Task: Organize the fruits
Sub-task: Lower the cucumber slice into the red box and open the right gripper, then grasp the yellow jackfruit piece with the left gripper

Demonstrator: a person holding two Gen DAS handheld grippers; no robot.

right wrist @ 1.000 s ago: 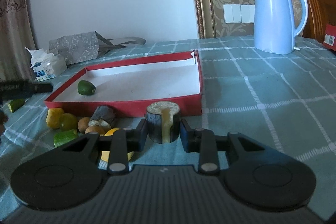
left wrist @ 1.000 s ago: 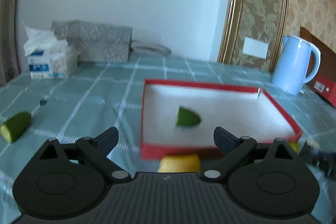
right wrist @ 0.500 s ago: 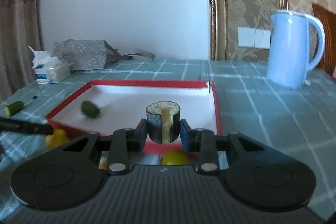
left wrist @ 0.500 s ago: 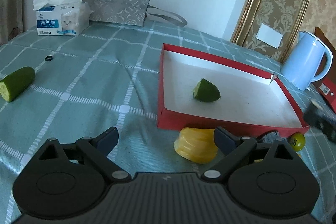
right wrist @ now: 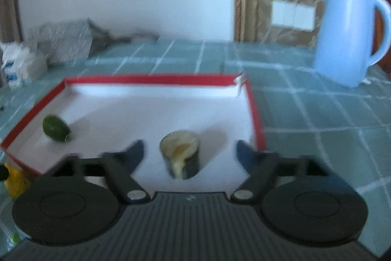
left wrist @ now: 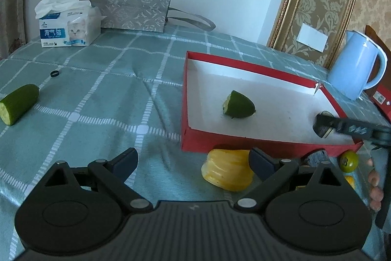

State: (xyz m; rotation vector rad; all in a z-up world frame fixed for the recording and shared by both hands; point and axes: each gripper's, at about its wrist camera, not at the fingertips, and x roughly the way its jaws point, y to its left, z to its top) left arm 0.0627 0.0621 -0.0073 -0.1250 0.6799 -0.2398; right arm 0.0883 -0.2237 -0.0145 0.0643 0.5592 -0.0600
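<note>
On the left wrist view, the left gripper (left wrist: 193,164) hovers with fingers spread wide over the checked tablecloth (left wrist: 102,99), a yellow fruit piece (left wrist: 226,171) just beside its right finger and a green wedge (left wrist: 238,105) lying inside the red tray (left wrist: 244,142). Through the blurred right wrist view, the right gripper (right wrist: 189,154) stands with fingers spread apart, and the dark-skinned cut fruit chunk (right wrist: 182,153) rests between them on the tray's white floor, touching neither finger.

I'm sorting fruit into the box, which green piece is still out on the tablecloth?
The cucumber chunk at the far left, cut end showing. The green wedge already lies inside the red box.
</note>
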